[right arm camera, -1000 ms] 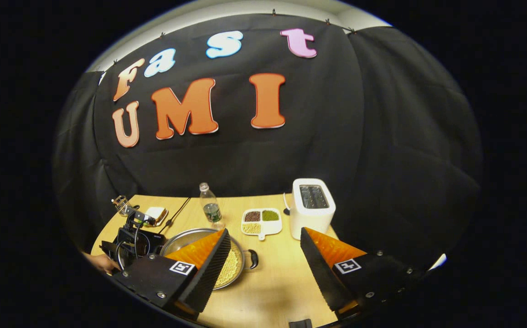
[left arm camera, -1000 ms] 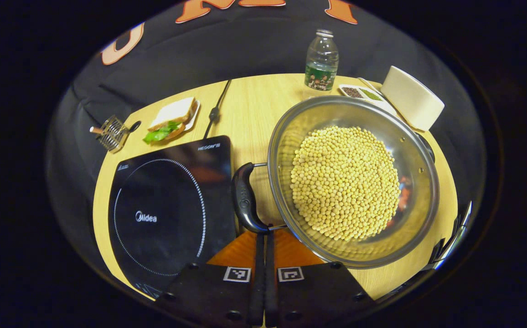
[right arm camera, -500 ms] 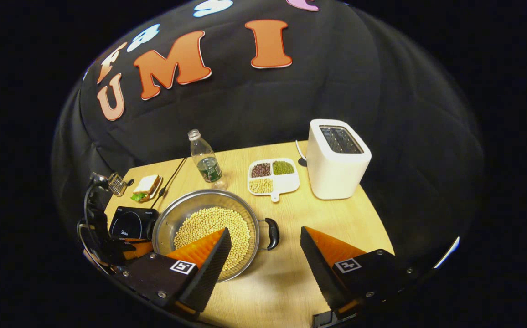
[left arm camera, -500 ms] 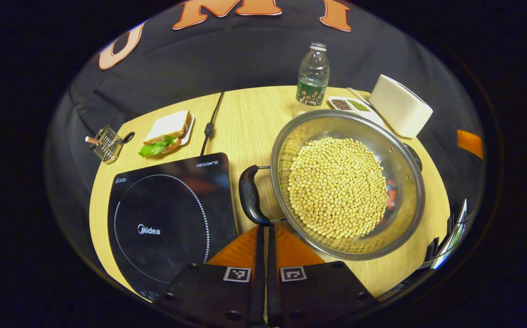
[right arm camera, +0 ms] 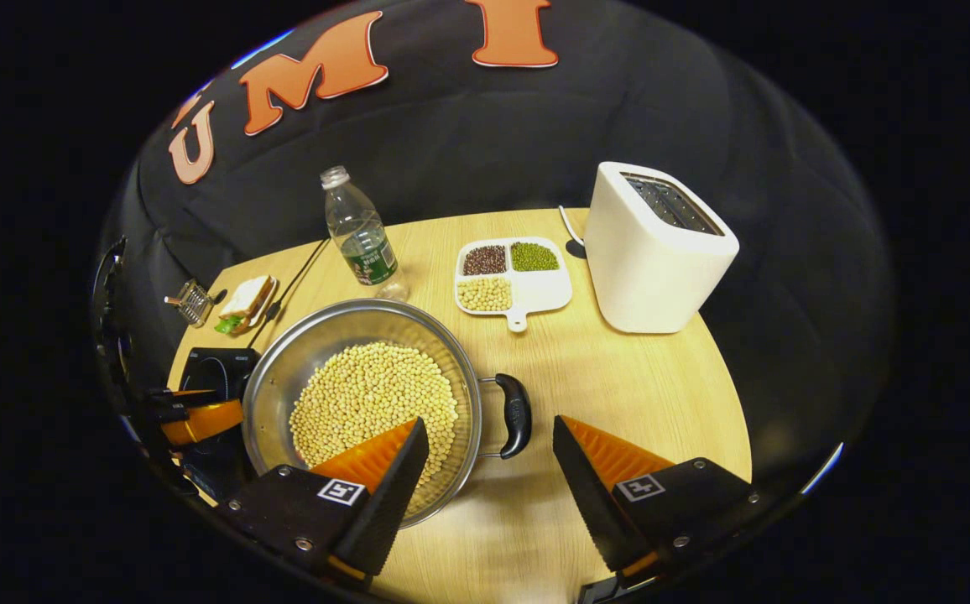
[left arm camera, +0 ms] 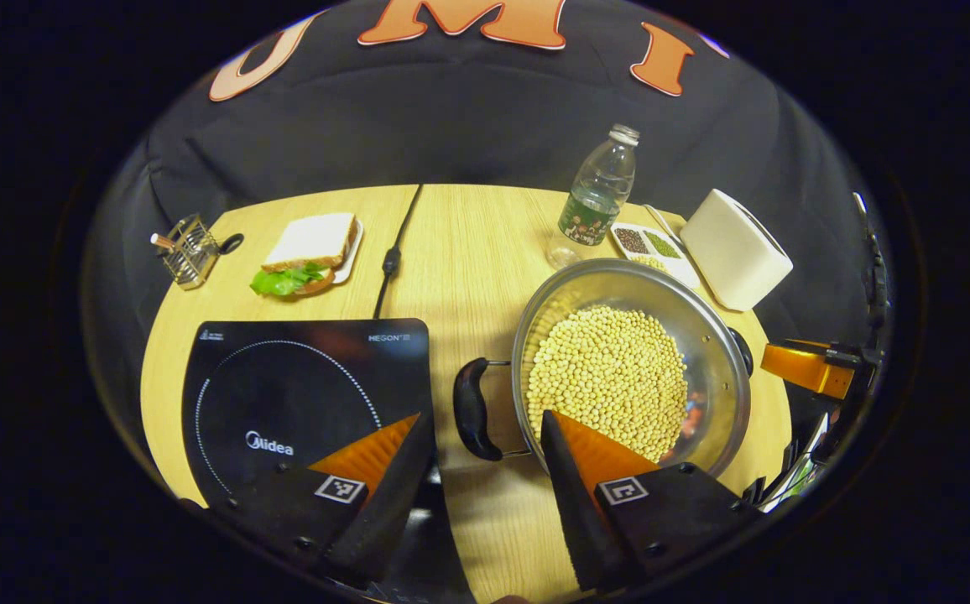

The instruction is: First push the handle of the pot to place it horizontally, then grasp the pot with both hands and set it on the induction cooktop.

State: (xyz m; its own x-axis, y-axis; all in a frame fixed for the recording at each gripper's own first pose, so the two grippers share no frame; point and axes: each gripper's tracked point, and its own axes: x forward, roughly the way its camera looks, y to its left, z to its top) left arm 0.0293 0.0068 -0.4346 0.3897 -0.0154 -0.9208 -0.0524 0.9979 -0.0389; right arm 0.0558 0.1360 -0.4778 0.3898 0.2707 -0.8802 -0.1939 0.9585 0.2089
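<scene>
I see the pot [left arm camera: 629, 369], a round, shiny steel bowl heaped with small pale beans [left arm camera: 611, 382], standing on the wood-grain table [left arm camera: 468, 243] just right of the cooktop [left arm camera: 300, 403] and not on it. It has 2 black loop handles on thin wire arms: the left handle [left arm camera: 471, 409] lies in the gap between pot and cooktop, the right handle [right arm camera: 517, 414] sticks out toward the bare tabletop.

My left gripper [left arm camera: 485, 470] is open, its 2 wedge-shaped fingers spread wide with nothing between them. It hovers near the left handle; 1 finger shows over the cooktop's corner and the other over the pot's near rim. My right gripper [right arm camera: 489, 466] is open too, its ribbed fingers parted to either side of the right handle, 1 over the beans and 1 over bare wood; I can't tell whether either touches anything.

The cooktop is a flat, glossy black square with a dotted ring. Behind it a sandwich [left arm camera: 310, 252] with green leaf sits on a small plate, a wire rack [left arm camera: 187, 250] stands at the table's far left edge, and a dark cord [left arm camera: 393, 252] runs across the wood. Behind the pot stand a clear plastic bottle [right arm camera: 357, 233], a white 3-part dish [right arm camera: 512, 275] of dark, green and pale grains, and a smooth, white, rounded toaster [right arm camera: 657, 247].
</scene>
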